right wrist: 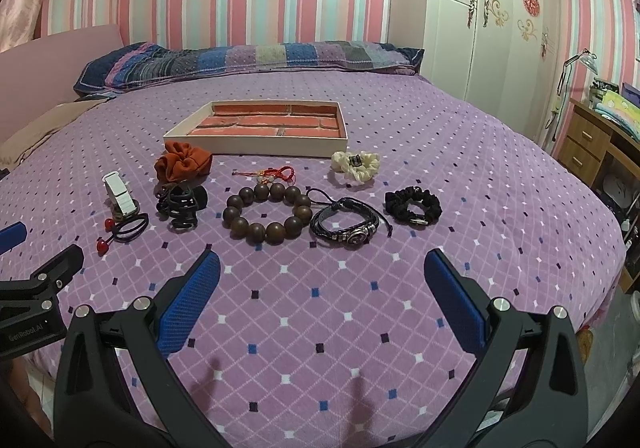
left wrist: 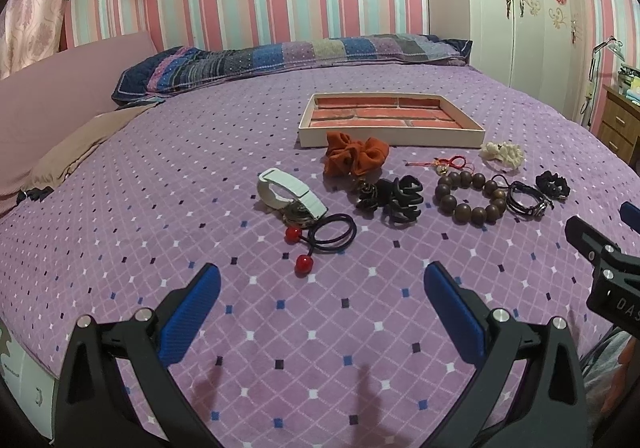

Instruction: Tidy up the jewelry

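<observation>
A shallow box with a brick-pattern floor (left wrist: 390, 138) (right wrist: 256, 146) lies on the purple bed. In front of it lie an orange scrunchie (left wrist: 356, 154) (right wrist: 182, 164), a white watch (left wrist: 290, 196) (right wrist: 120, 198), a black hair tie with red beads (left wrist: 330, 234) (right wrist: 128, 228), a black claw clip (left wrist: 394, 198) (right wrist: 182, 204), a wooden bead bracelet (left wrist: 470, 196) (right wrist: 266, 214), a red cord charm (left wrist: 444, 162) (right wrist: 272, 174), a black leather bracelet (left wrist: 528, 200) (right wrist: 348, 226), a black scrunchie (left wrist: 552, 184) (right wrist: 414, 206) and a cream scrunchie (left wrist: 502, 154) (right wrist: 356, 164). My left gripper (left wrist: 322, 288) and right gripper (right wrist: 322, 282) are open, empty, short of the items.
A striped pillow (left wrist: 288, 58) lies at the head of the bed. A white wardrobe (right wrist: 488, 8) and a wooden desk (right wrist: 596, 144) stand to the right. The bed's right edge (right wrist: 616, 248) drops to the floor.
</observation>
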